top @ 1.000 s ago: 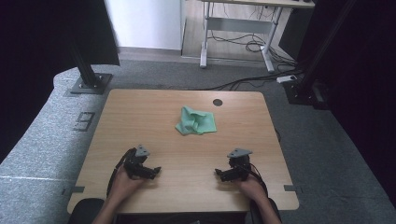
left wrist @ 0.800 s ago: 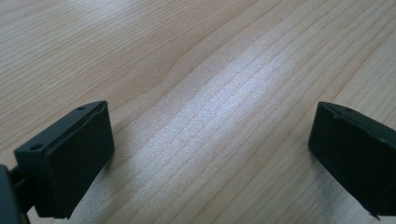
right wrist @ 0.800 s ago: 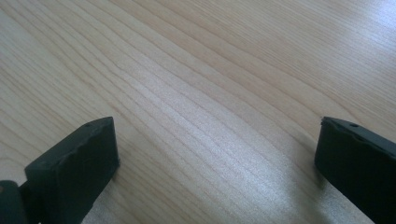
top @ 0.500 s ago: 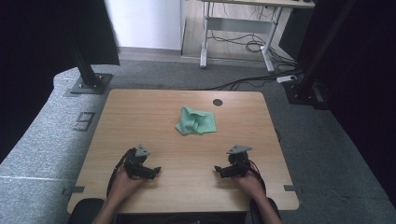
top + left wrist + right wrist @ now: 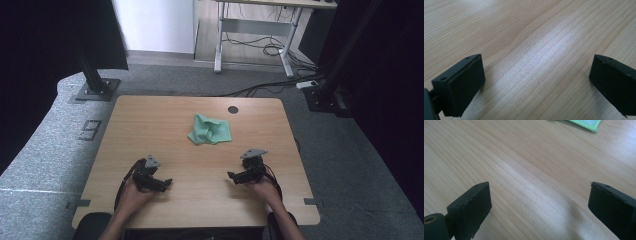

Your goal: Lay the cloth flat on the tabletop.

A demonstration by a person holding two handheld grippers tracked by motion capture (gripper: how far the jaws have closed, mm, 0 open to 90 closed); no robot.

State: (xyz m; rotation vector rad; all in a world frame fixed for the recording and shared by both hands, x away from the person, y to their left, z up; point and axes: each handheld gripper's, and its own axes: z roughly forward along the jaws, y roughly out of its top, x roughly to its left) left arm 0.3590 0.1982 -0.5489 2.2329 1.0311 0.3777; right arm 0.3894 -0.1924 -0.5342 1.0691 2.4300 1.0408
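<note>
Left gripper (image 5: 165,183) and right gripper (image 5: 231,176) agape; crumpled cloth (image 5: 210,129), seemingly axis-less.

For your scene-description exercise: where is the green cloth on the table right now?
In the high view the crumpled green cloth lies on the table's far half, near its middle, just in front of the round cable hole.

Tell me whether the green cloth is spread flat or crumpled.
Crumpled: the cloth lies bunched with raised folds on the table, away from both grippers.

A light wooden tabletop (image 5: 150,125) stands on grey carpet (image 5: 55,135), with black stands (image 5: 92,80) either side and a cabled desk (image 5: 255,30) behind.
</note>
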